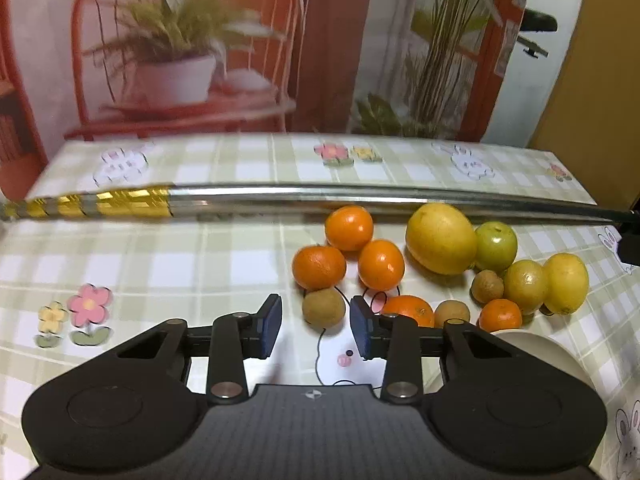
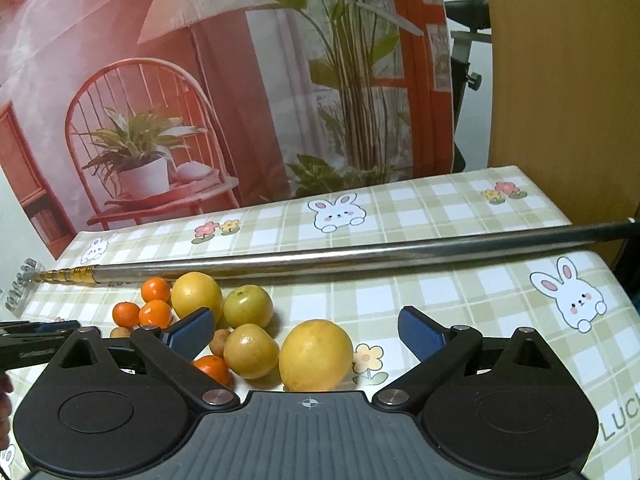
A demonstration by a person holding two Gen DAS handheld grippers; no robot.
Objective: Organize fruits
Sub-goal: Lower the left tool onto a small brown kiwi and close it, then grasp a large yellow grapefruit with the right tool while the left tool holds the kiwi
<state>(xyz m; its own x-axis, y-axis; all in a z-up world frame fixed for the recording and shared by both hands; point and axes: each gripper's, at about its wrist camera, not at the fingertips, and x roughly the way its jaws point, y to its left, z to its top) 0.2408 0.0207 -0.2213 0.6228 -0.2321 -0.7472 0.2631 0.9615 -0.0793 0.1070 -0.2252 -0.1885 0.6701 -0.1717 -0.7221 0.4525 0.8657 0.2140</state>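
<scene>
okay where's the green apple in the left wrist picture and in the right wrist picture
Left wrist: the green apple sits right of centre, touching the big yellow fruit.
Right wrist: the green apple is left of centre, beyond the left fingertip.
Shared landmark: the metal rod lying behind the fruit.

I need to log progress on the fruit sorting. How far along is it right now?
Barely begun, by the look of it. Nothing looks sorted: oranges, lemons, a green fruit and small brown fruits lie mixed in one cluster on the tablecloth. In hand: nothing. The left gripper is open just short of a brown fruit; the right gripper is open above a lemon. All the grouping remains.
</scene>
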